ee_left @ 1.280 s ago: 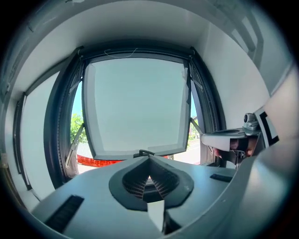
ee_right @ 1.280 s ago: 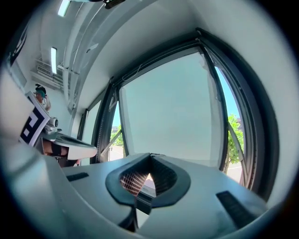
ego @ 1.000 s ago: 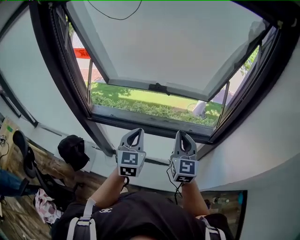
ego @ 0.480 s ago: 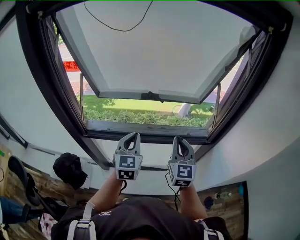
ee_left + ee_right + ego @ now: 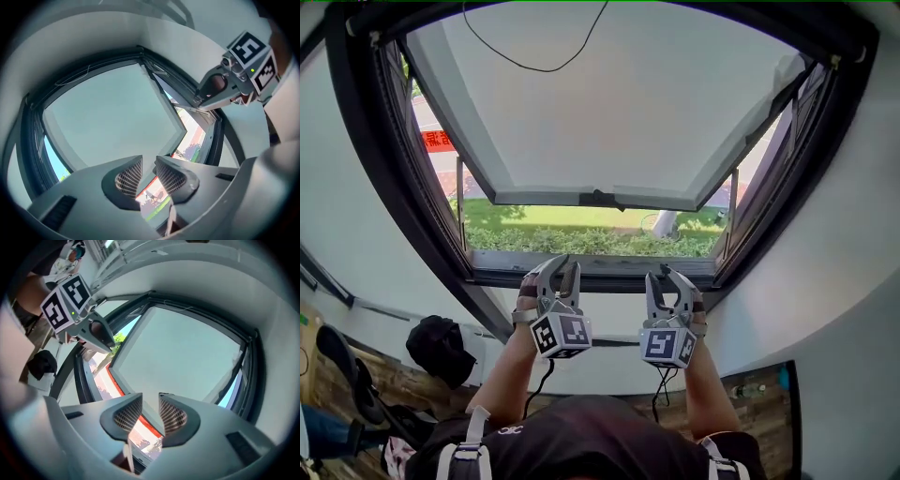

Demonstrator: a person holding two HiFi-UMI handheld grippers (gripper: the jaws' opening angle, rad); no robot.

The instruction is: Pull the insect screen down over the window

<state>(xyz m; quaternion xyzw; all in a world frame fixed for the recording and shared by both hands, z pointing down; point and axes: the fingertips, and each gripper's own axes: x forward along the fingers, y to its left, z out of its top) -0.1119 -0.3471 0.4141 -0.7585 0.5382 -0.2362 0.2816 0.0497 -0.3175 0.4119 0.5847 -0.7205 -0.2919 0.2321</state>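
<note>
Well, the insect screen itself I can't pick out from where I stand. Going by the uncovered opening, I judge it is rolled away at the top of the window (image 5: 403, 178). A thin black cord (image 5: 539, 69) droops there in a loop; it may be the pull, though I can't be sure. Nothing covers the lower part, and the hedge (image 5: 581, 239) outside shows plainly.

Most of the dark frame is filled by a pale pane (image 5: 600, 103) in a white surround. It looks pushed outward at the bottom, with a dark handle (image 5: 598, 199) at the middle of its lower rail. That tilt leaves gaps along the sides and below, which is likely why a screen is wanted.

Down by the bottom rail of the frame, the left gripper (image 5: 563, 265) and the right gripper (image 5: 667, 277) are held up side by side, pointing level at the window. The jaws of both have just been opening and stand partly apart, with only the view of the window between them, so neither claw grips anything. Keeping them paired and level suggests a two-handed pull, which would bring a screen down evenly and not skewed. For that they would have to reach well higher than where they are now.

Behind them are the person's bare forearms and black shirt, the pale wall on either side, and a wooden floor below.
</note>
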